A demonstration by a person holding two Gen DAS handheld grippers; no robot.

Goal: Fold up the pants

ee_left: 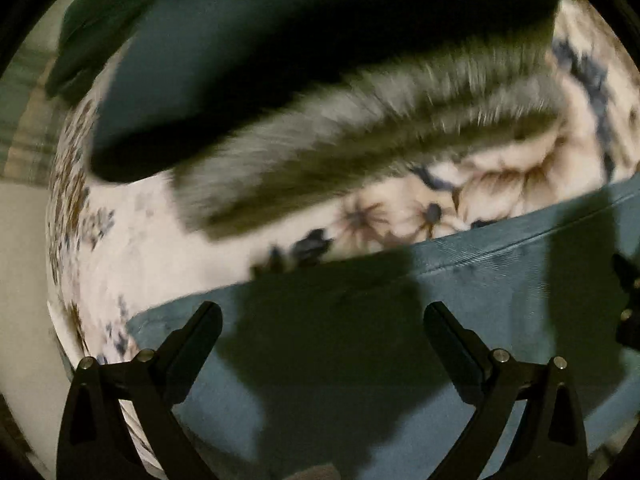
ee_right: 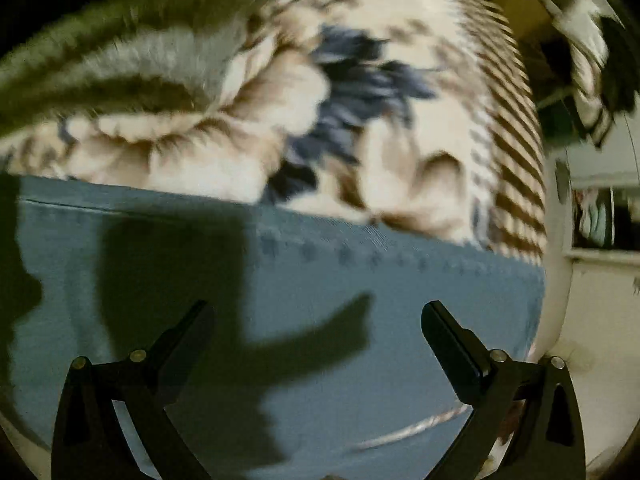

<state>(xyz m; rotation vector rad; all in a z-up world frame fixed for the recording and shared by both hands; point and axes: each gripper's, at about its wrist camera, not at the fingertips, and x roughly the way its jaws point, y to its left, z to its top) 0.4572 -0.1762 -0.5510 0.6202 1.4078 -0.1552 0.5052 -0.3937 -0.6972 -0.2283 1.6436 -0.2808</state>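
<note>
A large cream plush blanket printed with brown and dark-blue flowers (ee_left: 404,208) is shown spread over what appears to be a bed, filling the middle of the left wrist view and the upper half of the right wrist view. On it, from about 4 o'clock to 8 o'clock in both views, teal-blue woven pants (ee_right: 360,280) are laid flat, with a straight stitched edge running across. In the left wrist view a second stretch of the same teal cloth (ee_left: 192,40) is seen at 11 o'clock, lifted or folded over and blurred. A grey-green furry strip (ee_left: 360,120) is seen across the centre, also blurred. What looks like a pale cord (ee_right: 408,432) lies on the pants at 5 o'clock in the right wrist view.

The left gripper (ee_left: 322,320) is held just above the pants with its black fingers spread wide and nothing between them. The right gripper (ee_right: 318,318) is likewise held wide apart and empty, over the pants near their right-hand edge.

Risks, as judged: the soft blanket could be pinched together with the pants if the fingers are closed too deep, so that both are dragged. A single layer might be caught, leaving the fold uneven. The loose cord could be snagged. Heavy shadows and blur make the edges hard to locate.
</note>
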